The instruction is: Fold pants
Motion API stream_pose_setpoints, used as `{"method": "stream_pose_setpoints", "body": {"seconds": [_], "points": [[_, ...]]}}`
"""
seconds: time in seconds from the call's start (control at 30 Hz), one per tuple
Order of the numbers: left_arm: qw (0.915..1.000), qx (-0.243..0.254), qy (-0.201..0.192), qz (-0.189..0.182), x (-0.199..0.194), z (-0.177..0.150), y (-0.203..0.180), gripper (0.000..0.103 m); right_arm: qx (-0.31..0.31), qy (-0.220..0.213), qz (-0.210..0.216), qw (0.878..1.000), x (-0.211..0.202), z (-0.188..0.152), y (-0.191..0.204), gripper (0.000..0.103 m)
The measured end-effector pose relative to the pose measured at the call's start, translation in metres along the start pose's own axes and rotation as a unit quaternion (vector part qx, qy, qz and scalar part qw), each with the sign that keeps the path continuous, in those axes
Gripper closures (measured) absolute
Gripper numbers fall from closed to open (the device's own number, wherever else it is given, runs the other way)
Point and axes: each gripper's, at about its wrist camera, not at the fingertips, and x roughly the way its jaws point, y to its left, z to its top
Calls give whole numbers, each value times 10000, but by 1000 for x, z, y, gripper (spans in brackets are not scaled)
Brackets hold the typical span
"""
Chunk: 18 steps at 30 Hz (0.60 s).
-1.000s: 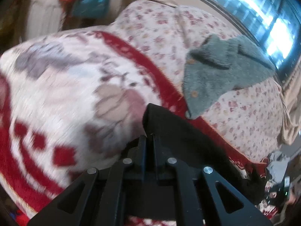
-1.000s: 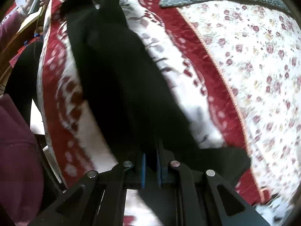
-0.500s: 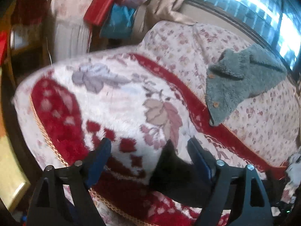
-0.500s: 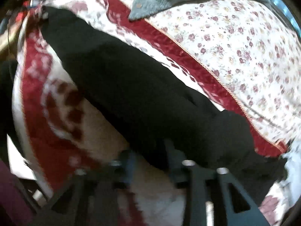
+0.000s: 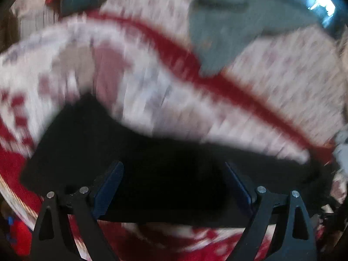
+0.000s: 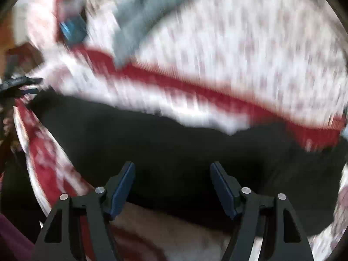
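Note:
The black pants [image 5: 152, 152] lie in a long band across the red and white blanket [image 5: 139, 91], also visible in the right wrist view as the black pants [image 6: 174, 143]. My left gripper [image 5: 174, 167] hovers over them with its jaws wide and still opening; the blue pads [image 5: 108, 187] touch nothing. My right gripper [image 6: 171, 167] also hangs over the dark cloth, jaws apart and opening, with the cloth below the pads [image 6: 224, 187] and not pinched. Both views are blurred by motion.
A grey-green fleece garment [image 5: 237, 19] lies on the flowered bedspread [image 5: 282, 69] beyond the blanket. A blue bag [image 6: 72, 29] and clutter stand past the bed's far end. A bright window [image 5: 315, 2] is at the upper right.
Both grippers were shut on the black pants and have let go, jaws now wide. The left one swung back over the cloth. The pants now lie flat across the blanket.

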Motion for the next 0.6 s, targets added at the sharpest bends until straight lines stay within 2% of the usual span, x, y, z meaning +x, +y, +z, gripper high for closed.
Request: {"method": "stream_pose_setpoints", "body": {"seconds": [0.07, 0.13, 0.2, 0.27, 0.33, 0.4, 0.43, 0.47, 0.5, 0.53, 0.6], "points": [[9996, -102, 241, 67, 12, -12, 6, 12, 92, -181, 368, 9991, -13, -5, -10, 27], [9996, -151, 207, 73, 8, -14, 7, 12, 317, -332, 606, 9971, -32, 5, -31, 27], [10000, -57, -7, -58, -7, -9, -6, 12, 409, -592, 333, 9969, -55, 26, -64, 27], [9991, 225, -336, -111, -25, -2, -35, 12, 543, -737, 59, 9958, -68, 53, -106, 25], [9964, 522, -466, -472, -36, 4, -69, 12, 798, -582, 76, 9951, -59, 82, -156, 20], [9899, 857, -302, -1084, -38, 7, -112, 12, 872, -248, 321, 9954, -31, 105, -200, 20], [9833, 1040, -112, -1488, -34, 8, -139, 12, 857, -89, 414, 9954, -16, 111, -213, 20], [9783, 1122, 18, -1742, -30, 8, -155, 12, 843, 70, 403, 9956, -1, 116, -225, 19], [9696, 1212, 227, -2114, -24, 8, -178, 12, 865, 235, 296, 9955, 14, 121, -239, 19], [9625, 1255, 397, -2373, -18, 7, -195, 12, 955, 326, 254, 9946, 28, 122, -251, 19], [9508, 1306, 620, -2739, -6, 6, -226, 12, 1168, 404, 562, 9907, 48, 125, -267, 18]]}}
